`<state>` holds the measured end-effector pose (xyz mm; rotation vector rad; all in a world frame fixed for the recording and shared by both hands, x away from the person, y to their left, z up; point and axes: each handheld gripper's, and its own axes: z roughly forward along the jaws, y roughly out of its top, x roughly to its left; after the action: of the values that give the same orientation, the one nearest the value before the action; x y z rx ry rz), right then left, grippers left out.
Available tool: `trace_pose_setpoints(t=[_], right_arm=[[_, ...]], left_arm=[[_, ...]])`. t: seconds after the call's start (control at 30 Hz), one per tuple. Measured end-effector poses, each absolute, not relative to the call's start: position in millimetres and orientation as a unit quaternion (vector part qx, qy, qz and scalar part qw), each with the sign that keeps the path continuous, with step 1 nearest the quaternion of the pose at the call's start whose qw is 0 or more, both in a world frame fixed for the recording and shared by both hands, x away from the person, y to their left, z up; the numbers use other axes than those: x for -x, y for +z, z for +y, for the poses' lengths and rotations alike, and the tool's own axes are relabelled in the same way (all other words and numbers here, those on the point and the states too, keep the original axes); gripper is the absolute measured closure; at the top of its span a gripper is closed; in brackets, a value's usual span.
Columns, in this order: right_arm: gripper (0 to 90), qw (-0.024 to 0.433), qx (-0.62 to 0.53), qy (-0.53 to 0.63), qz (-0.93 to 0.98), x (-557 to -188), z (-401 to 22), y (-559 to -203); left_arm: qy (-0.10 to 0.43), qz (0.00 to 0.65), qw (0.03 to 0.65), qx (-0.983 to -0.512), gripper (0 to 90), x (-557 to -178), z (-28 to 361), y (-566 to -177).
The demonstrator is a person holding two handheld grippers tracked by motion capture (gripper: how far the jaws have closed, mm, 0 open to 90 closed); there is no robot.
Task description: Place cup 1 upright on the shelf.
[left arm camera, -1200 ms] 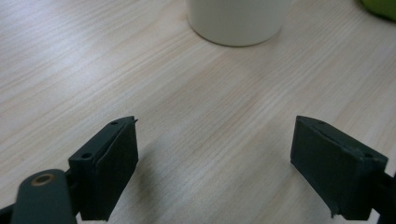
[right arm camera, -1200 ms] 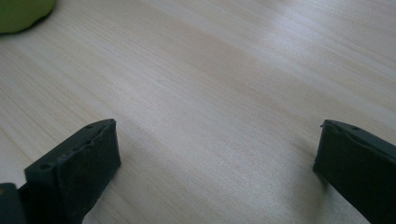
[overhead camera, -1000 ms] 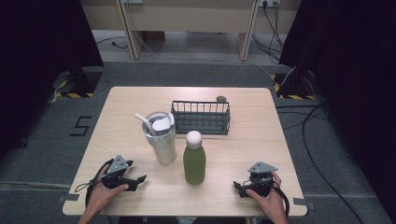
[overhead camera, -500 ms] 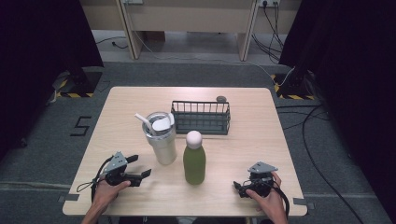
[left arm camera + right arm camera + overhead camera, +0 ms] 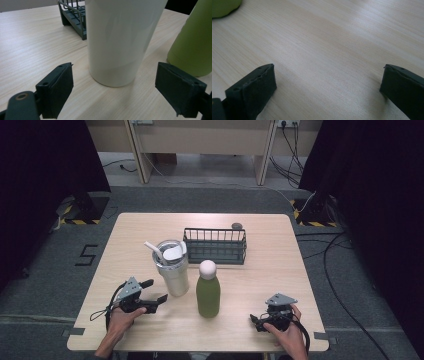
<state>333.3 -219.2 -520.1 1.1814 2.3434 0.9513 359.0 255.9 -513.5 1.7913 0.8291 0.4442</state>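
A white tumbler [image 5: 171, 267] with a lid and straw stands left of centre on the table. A green bottle [image 5: 208, 292] with a white cap stands just to its right. My left gripper [image 5: 156, 290] is open at table height, its jaws wide apart and pointing at the tumbler's base. In the left gripper view the tumbler [image 5: 117, 42] stands just beyond my left gripper [image 5: 113, 75], and the bottle [image 5: 192, 47] is at the right. My right gripper [image 5: 256, 321] rests open near the front right edge. In the right gripper view my right gripper [image 5: 327, 72] has bare wood between its jaws.
A dark wire basket [image 5: 216, 245] stands behind the tumbler and bottle, with a small grey round object [image 5: 236, 226] behind it. The wooden table [image 5: 280, 265] has bare surface on its right side. The basket's end [image 5: 73, 15] shows left of the tumbler.
My left gripper has moved forward and to the right, closer to the tumbler's base. The right gripper has stayed in place.
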Motion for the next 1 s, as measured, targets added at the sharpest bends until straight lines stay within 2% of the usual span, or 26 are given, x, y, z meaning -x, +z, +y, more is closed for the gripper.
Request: trace_pose_setpoints(t=[1.0], right_arm=[[0.3,0.174,-0.417,0.335,0.827,-333.3,-219.2,-520.1]], left_arm=[[0.199,0.326,0.542,-0.749,14.7,-382.2,227.3,-512.1]])
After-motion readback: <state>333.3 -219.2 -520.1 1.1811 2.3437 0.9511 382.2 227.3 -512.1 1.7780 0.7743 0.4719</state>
